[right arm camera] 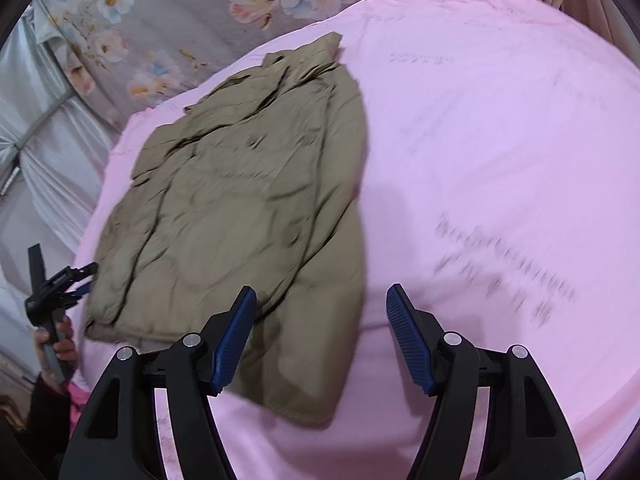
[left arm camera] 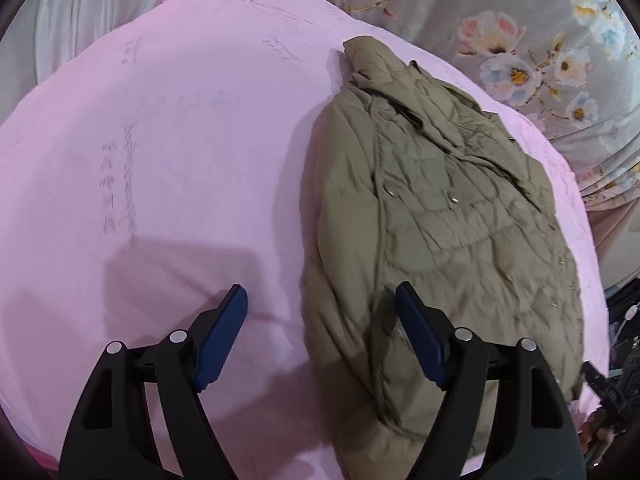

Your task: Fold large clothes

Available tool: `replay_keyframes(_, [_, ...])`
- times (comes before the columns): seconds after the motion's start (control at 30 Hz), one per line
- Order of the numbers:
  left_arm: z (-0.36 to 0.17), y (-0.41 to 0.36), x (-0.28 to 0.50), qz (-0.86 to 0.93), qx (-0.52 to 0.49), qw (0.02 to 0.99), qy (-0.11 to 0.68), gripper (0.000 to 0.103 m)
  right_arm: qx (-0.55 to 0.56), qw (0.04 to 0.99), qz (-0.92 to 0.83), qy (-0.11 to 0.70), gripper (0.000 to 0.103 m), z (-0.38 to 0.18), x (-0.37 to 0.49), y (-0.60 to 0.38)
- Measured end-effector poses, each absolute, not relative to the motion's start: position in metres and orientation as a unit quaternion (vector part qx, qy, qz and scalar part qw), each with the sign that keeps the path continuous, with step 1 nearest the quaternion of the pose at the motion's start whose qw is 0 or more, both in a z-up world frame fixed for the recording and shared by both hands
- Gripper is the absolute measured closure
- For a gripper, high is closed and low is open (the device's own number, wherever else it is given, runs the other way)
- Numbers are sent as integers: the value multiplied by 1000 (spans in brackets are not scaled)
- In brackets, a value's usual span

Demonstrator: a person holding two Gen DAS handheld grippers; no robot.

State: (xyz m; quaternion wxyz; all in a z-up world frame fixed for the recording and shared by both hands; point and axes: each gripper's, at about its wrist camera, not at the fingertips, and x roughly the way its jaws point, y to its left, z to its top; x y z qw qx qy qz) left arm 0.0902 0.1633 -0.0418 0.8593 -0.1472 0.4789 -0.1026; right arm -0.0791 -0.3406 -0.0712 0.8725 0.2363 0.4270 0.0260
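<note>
Our olive quilted jacket lies flat on the pink sheet, already doubled lengthwise, its long axis running away from us toward the collar near the floral fabric at the far edge. Its near hem sits right under both tools: it lies ahead and to the right of our left gripper, ahead and to the left of our right gripper. Both spread wide, holding nothing. Judging by this, either could take the hem next.
</note>
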Motion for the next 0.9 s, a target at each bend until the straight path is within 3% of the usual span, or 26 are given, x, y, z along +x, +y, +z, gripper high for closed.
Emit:
replay_keyframes(0.27, [-46,130,64,-157,-186,840,485,30,294,871,57,390,36,-79,-88,-330])
replay_keyframes(0.3, [-45,124,65,-153,-178,843,485,33,306,869,55,385,43,-81,-88,-332])
replay_keyframes(0.33, [-44,121,66,-152,-175,842,486,52,312,867,52,385,65,-81,-89,-335])
replay_keyframes(0.37, [-43,119,67,-154,-174,841,488,72,319,865,52,384,73,-82,-88,-337])
replay_keyframes(0.43, [-34,122,65,-152,-177,844,482,87,329,869,55,364,88,-75,-95,-339])
replay_keyframes(0.47, [-28,124,63,-154,-178,847,477,91,327,874,59,354,89,-68,-98,-338])
replay_keyframes(0.57, [5,133,46,-164,-174,863,446,95,317,893,84,307,93,-37,-116,-335])
replay_keyframes(0.9, [135,153,-27,-199,-147,917,312,97,217,954,163,129,95,106,-180,-315])
